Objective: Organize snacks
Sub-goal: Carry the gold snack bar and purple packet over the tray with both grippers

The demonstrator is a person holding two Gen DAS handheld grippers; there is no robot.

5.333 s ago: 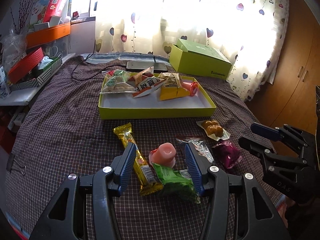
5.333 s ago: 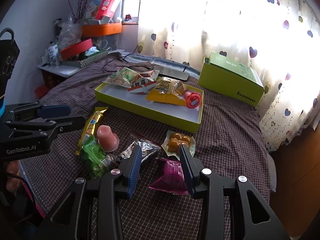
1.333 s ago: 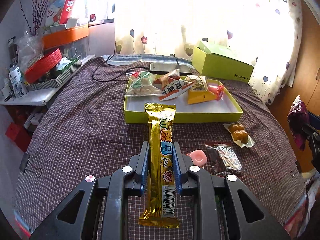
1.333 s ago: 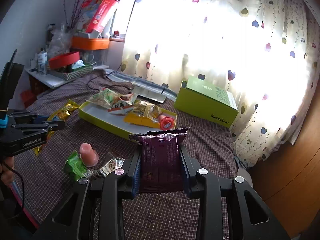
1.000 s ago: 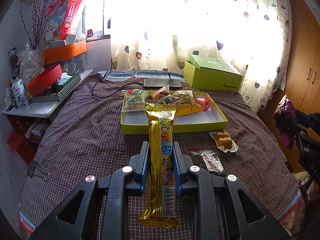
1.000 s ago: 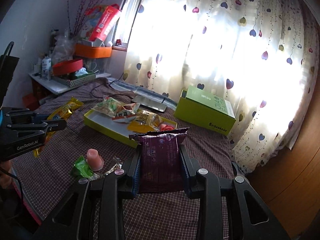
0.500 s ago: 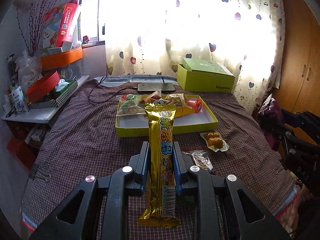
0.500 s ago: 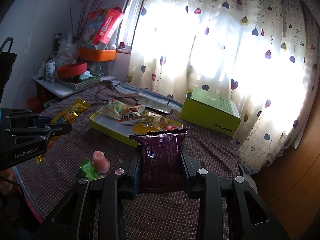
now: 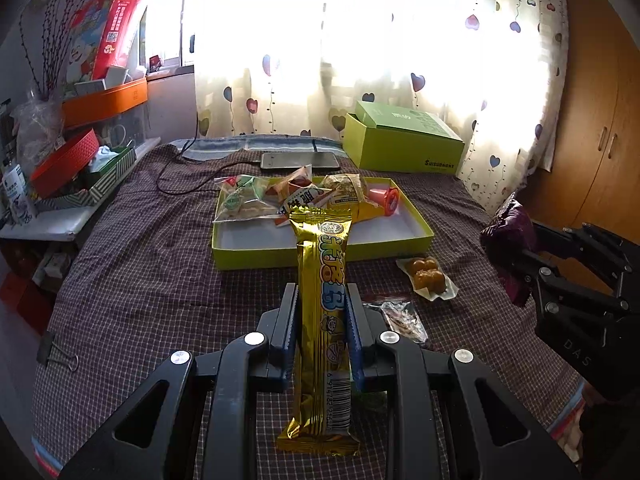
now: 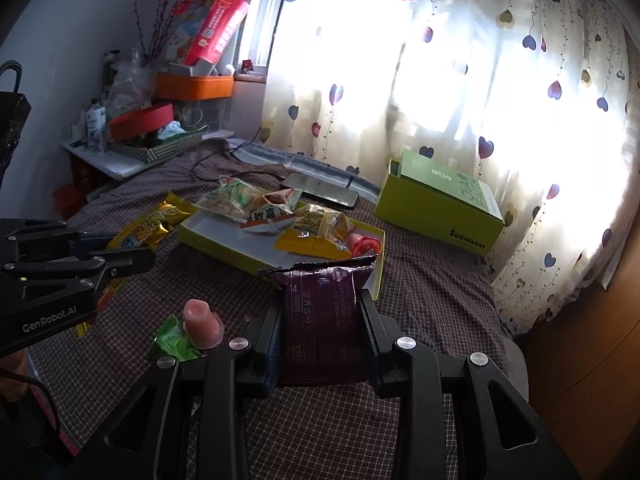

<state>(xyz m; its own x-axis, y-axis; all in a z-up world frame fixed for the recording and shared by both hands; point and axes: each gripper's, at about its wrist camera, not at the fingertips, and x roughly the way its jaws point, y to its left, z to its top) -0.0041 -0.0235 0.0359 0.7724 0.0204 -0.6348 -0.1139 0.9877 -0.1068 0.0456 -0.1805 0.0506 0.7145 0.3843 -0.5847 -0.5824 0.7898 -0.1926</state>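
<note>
Above the checked maroon cloth (image 9: 152, 280), the left tongs (image 9: 322, 316) are clamped on a long gold foil snack bar (image 9: 324, 320) and the right tongs (image 10: 322, 320) on a purple foil snack packet (image 10: 322, 320), both short of the shallow yellow-green cardboard tray (image 9: 256, 256) of wrapped snacks.

The green packet (image 10: 174, 342) is partly hidden behind the pink jelly cup (image 10: 200, 322) and tongs frame.
</note>
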